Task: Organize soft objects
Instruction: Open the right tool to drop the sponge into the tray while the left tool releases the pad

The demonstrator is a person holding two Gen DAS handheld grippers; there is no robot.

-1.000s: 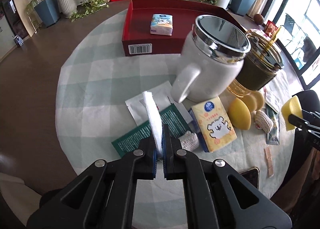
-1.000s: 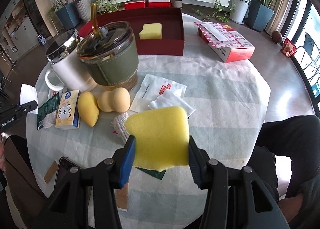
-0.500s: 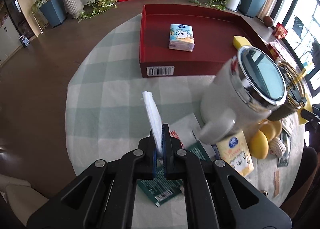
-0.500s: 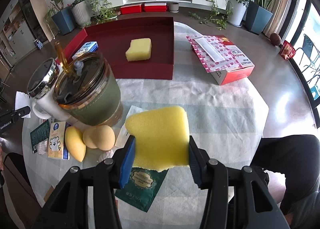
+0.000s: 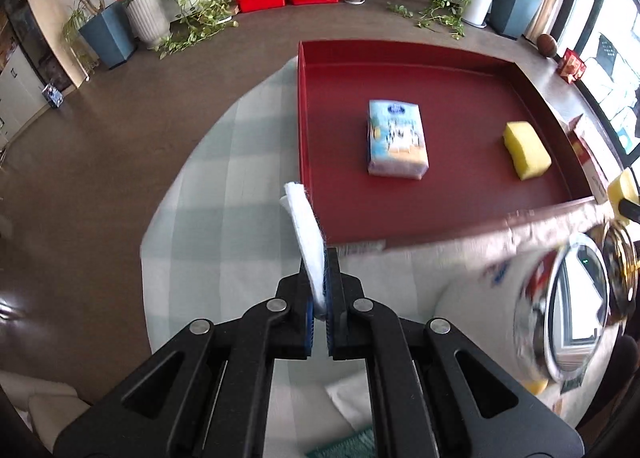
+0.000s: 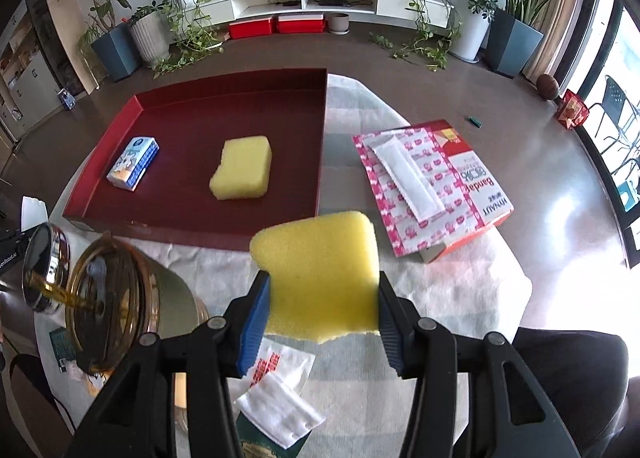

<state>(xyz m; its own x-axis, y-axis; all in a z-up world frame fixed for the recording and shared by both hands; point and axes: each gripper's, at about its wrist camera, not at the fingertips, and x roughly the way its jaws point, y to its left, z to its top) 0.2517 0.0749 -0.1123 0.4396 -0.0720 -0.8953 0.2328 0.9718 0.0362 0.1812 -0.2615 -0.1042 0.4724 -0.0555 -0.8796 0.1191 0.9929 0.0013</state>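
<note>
My left gripper [image 5: 319,278] is shut on a thin white cotton pad [image 5: 305,225], held on edge above the table just before the red tray's near left corner [image 5: 308,137]. My right gripper [image 6: 320,298] is shut on a yellow sponge [image 6: 320,262], held above the table in front of the red tray [image 6: 192,217]. In the tray lie a tissue pack [image 5: 396,143] [image 6: 133,163] and a second yellow sponge [image 5: 526,155] [image 6: 242,166].
A steel-lidded white mug [image 5: 560,302] [image 6: 44,266] and an amber-lidded tumbler [image 6: 116,298] stand near the tray's front edge. A pink bandage box [image 6: 432,181] lies right of the tray. A white pad [image 6: 280,414] and sachets lie near the table's front.
Both grippers have risen and moved forward toward the red tray, each still holding its object. The mug and tumbler have slid lower and to the side in both views.
</note>
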